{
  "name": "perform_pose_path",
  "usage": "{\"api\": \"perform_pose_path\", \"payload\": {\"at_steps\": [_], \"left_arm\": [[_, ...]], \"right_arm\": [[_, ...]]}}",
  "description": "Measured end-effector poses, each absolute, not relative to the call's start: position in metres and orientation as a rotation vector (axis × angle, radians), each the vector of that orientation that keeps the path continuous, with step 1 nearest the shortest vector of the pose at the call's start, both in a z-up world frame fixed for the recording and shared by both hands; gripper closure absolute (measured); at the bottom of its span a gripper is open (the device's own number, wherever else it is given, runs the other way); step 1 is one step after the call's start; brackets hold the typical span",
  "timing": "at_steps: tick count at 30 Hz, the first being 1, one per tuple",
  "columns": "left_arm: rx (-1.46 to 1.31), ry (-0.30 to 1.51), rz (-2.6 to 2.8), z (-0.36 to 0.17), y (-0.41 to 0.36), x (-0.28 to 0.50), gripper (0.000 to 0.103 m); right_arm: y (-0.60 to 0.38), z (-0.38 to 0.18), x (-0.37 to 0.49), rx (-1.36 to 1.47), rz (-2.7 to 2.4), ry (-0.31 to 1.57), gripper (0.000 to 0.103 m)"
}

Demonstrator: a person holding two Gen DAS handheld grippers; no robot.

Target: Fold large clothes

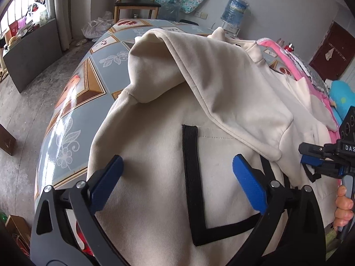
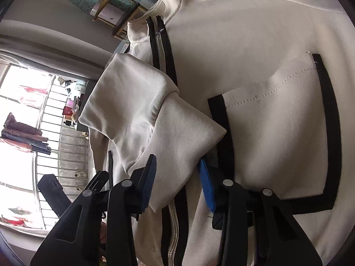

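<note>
Right claw (image 2: 176, 173) astride sleeve (image 2: 155, 115) — jacket (image 2: 255, 44) beneath

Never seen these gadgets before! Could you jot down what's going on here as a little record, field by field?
Garment: cream zip jacket with black-edged pockets, spread on a patterned table
Sleeve: sleeve folded across the front, over the zipper
Left gripper: jaws wide open above a pocket, holding nothing
Right gripper: jaws on either side of the sleeve end
Nearby: pink cloth, chair, water bottle
</note>
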State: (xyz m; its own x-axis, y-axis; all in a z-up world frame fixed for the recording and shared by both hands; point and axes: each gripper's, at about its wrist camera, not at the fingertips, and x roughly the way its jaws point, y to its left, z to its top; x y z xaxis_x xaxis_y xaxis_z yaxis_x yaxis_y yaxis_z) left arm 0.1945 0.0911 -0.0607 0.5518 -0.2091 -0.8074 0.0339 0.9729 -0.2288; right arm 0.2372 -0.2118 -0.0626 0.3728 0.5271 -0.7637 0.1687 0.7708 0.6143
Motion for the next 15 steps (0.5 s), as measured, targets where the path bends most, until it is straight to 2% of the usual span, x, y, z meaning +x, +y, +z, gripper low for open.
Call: {"api": "perform_pose_path", "payload": {"at_steps": [3,4,10,15], "left_arm": [[-0.162,0.995,-0.133,-0.061,0.086,0.197,0.008],[-0.157,1.004,-0.128,-0.061,0.085,0.198,0.008],[-0.246,0.976,-0.083,-0.052,0.100,0.202,0.008],[-0.164,0.933,0.042,-0.037,0.107,0.217,0.008]], "right_arm": [[-0.211,-0.058,0.237,0.639,0.235,1.163,0.093],[-0.211,-0.054,0.237,0.625,0.238,1.150,0.096],[-0.204,0.002,0.255,0.449,0.275,1.004,0.097],[-0.224,0.085,0.291,0.381,0.314,0.821,0.097]]}}
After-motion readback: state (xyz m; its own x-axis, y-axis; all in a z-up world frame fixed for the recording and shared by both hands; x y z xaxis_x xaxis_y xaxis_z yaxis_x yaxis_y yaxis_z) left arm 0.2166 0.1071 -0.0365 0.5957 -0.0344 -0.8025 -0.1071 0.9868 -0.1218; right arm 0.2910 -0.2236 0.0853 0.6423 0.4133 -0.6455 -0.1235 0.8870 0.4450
